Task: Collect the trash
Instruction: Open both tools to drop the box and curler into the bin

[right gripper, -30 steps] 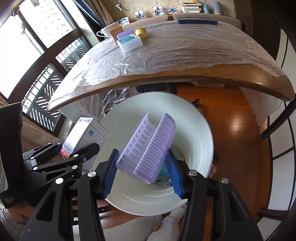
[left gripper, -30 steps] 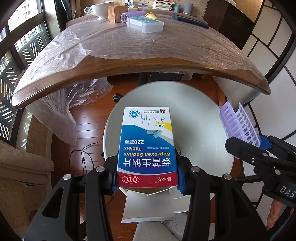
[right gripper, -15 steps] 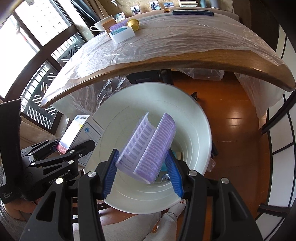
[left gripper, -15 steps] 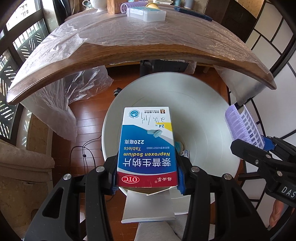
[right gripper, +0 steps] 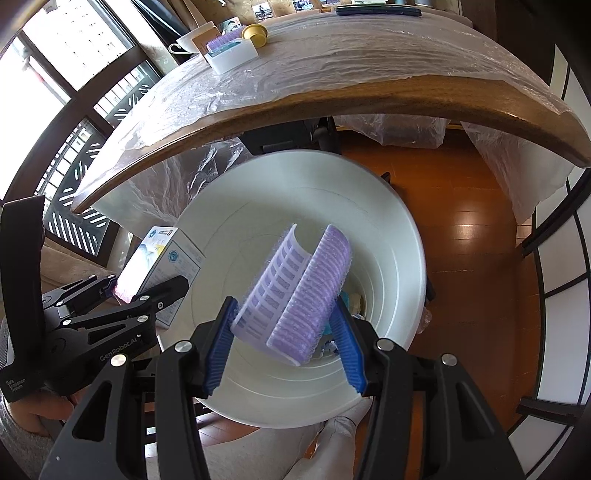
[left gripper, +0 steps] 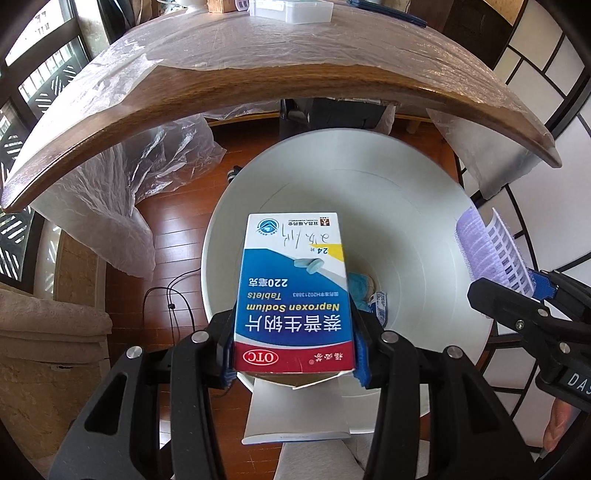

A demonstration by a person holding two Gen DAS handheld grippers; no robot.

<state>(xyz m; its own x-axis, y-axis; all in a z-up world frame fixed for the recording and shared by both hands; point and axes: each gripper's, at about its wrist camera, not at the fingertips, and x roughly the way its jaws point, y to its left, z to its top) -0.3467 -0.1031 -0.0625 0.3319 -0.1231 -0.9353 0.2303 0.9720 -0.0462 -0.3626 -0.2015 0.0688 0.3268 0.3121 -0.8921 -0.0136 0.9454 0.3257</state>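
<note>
My left gripper (left gripper: 293,343) is shut on a blue and white medicine box (left gripper: 293,291), held over the white round trash bin (left gripper: 424,221) on the floor. The box also shows in the right wrist view (right gripper: 162,266), at the bin's left rim. My right gripper (right gripper: 284,339) is shut on a purple hair roller (right gripper: 295,295), split open, held over the bin (right gripper: 391,236). The roller shows at the right in the left wrist view (left gripper: 487,251). Small bits of trash (left gripper: 369,291) lie at the bin's bottom.
A wooden table (left gripper: 258,81) covered in clear plastic film stands just beyond the bin. On its far side are a white box (right gripper: 231,55), a cup (right gripper: 188,38) and a gold lid (right gripper: 255,33). Plastic sheeting (left gripper: 110,192) hangs to the wooden floor. A sofa arm (left gripper: 44,332) is at left.
Both grippers have dropped lower and closer to the bin, which now looks larger. The box and the roller stay gripped.
</note>
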